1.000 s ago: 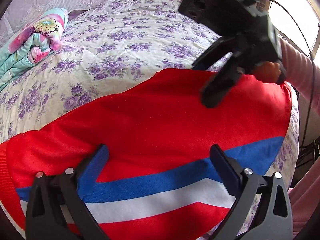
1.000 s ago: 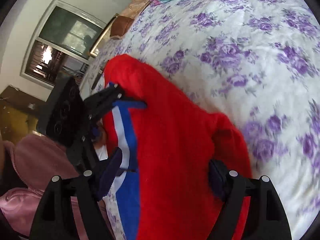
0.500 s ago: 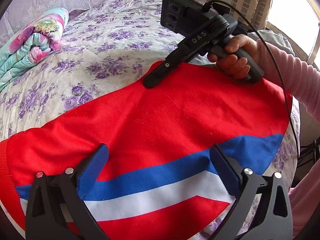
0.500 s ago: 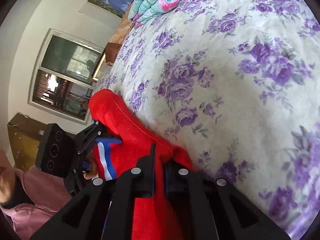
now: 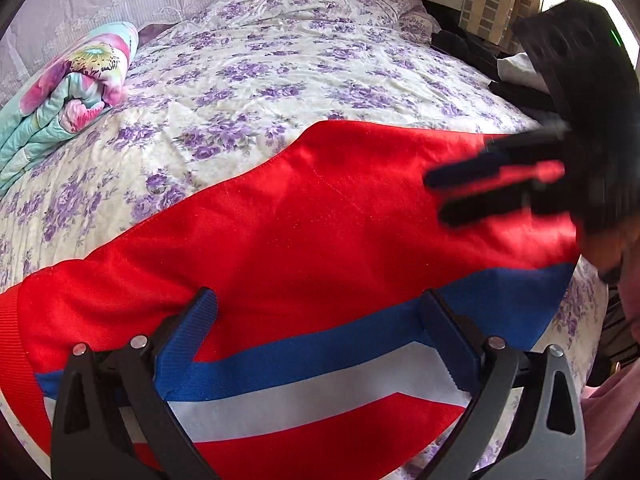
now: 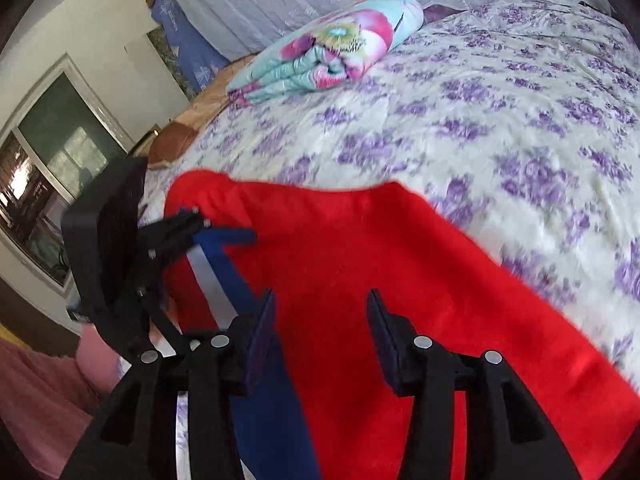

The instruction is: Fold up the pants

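Red pants with a blue and white side stripe lie flat across the near edge of the bed. My left gripper is open, its fingers hovering just over the stripe. My right gripper is open above the red cloth, holding nothing. In the left wrist view the right gripper is blurred over the right end of the pants. In the right wrist view the left gripper sits at the striped edge on the left.
The bed has a purple-flowered cover. A folded floral quilt lies at the far left. Dark items lie on the bed's far right. A window and wall are to the left in the right wrist view.
My right gripper was shut on the far edge of the pants; it has let go, opened and swung back over the right end. My left gripper has stayed put.
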`<state>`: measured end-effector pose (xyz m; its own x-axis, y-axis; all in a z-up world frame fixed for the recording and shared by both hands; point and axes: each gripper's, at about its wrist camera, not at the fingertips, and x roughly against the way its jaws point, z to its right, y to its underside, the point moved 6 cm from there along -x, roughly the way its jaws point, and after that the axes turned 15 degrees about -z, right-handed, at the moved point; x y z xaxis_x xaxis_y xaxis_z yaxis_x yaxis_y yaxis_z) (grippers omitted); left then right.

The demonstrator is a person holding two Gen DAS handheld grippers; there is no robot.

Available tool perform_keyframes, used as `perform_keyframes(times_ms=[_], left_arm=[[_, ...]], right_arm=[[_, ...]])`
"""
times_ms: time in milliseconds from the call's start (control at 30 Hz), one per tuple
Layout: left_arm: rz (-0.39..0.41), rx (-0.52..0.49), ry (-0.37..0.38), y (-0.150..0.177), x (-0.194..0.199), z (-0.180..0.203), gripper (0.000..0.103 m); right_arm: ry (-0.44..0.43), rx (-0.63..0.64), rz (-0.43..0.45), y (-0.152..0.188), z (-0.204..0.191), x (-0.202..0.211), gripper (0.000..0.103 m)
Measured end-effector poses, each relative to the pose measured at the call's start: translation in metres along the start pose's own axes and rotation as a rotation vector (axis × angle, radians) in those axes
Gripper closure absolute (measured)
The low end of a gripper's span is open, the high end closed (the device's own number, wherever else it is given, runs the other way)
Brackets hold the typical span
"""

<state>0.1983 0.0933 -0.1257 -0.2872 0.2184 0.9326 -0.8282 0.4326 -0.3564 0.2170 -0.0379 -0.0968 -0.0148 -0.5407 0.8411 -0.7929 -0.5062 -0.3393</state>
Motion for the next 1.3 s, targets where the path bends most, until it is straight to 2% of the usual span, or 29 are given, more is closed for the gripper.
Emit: perform_keyframes(times_ms=[100, 167, 200, 267, 333, 433, 500, 567, 700, 733, 800, 900, 1000, 1100, 1133, 1200, 1233, 1300], left_arm=[[0.004, 0.002, 0.011, 0.0, 0.0, -0.001, 0.005], [0.008, 0.004, 0.017, 0.001, 0.001, -0.002, 0.005], [0.008, 0.004, 0.019, 0.001, 0.001, -0.002, 0.005], [0.008, 0.003, 0.019, 0.0, 0.0, -0.002, 0.005], [0.007, 0.0, 0.012, 0.0, 0.0, -0.001, 0.005], [0.004, -0.006, 0.003, 0.0, -0.001, 0.0, 0.005], [0.002, -0.01, -0.002, 0.0, -0.001, 0.002, 0.005], [0.001, -0.01, 0.0, -0.001, -0.001, 0.001, 0.005], [-0.023, 0.045, 0.024, -0.008, 0.008, 0.004, 0.005], [-0.015, 0.061, 0.039, -0.01, 0.012, 0.009, 0.005], [-0.003, 0.068, 0.049, -0.013, 0.014, 0.021, 0.005], [-0.036, 0.02, -0.021, -0.007, 0.001, 0.048, 0.005], [-0.046, -0.052, -0.13, 0.008, -0.006, 0.057, 0.004], [-0.038, -0.03, -0.114, 0.024, 0.003, 0.041, 0.004], [-0.033, -0.016, -0.139, 0.03, 0.008, 0.03, 0.004], [-0.02, 0.002, -0.172, 0.04, 0.017, 0.013, 0.004], [-0.019, 0.023, -0.195, 0.045, 0.022, 0.002, 0.004], [-0.025, 0.07, -0.241, 0.051, 0.031, -0.016, 0.004]], right_arm=[[0.153, 0.079, -0.013, 0.027, 0.003, -0.002, 0.057], [0.226, 0.067, 0.001, 0.042, 0.021, 0.011, 0.057], [0.299, 0.024, 0.012, 0.051, 0.043, 0.026, 0.057], [0.39, -0.059, 0.043, 0.073, 0.083, 0.053, 0.057], [0.431, -0.16, 0.082, 0.1, 0.121, 0.084, 0.058], [0.555, -0.328, 0.154, 0.142, 0.166, 0.122, 0.058], [0.613, -0.417, 0.218, 0.158, 0.173, 0.14, 0.059], [0.646, -0.446, 0.275, 0.16, 0.157, 0.148, 0.053], [0.594, -0.232, 0.349, 0.14, 0.079, 0.133, 0.05], [0.6, -0.173, 0.347, 0.139, 0.061, 0.127, 0.047], [0.635, -0.077, 0.313, 0.131, 0.033, 0.107, 0.043], [0.713, -0.004, 0.237, 0.134, 0.017, 0.078, 0.038], [0.773, -0.043, 0.175, 0.15, 0.032, 0.071, 0.029], [0.7, -0.18, 0.223, 0.178, 0.066, 0.094, 0.021], [0.66, -0.248, 0.248, 0.192, 0.081, 0.105, 0.02], [0.565, -0.359, 0.303, 0.215, 0.105, 0.12, 0.024], [0.5, -0.384, 0.341, 0.223, 0.11, 0.126, 0.033], [0.48, -0.397, 0.364, 0.229, 0.109, 0.131, 0.034]])
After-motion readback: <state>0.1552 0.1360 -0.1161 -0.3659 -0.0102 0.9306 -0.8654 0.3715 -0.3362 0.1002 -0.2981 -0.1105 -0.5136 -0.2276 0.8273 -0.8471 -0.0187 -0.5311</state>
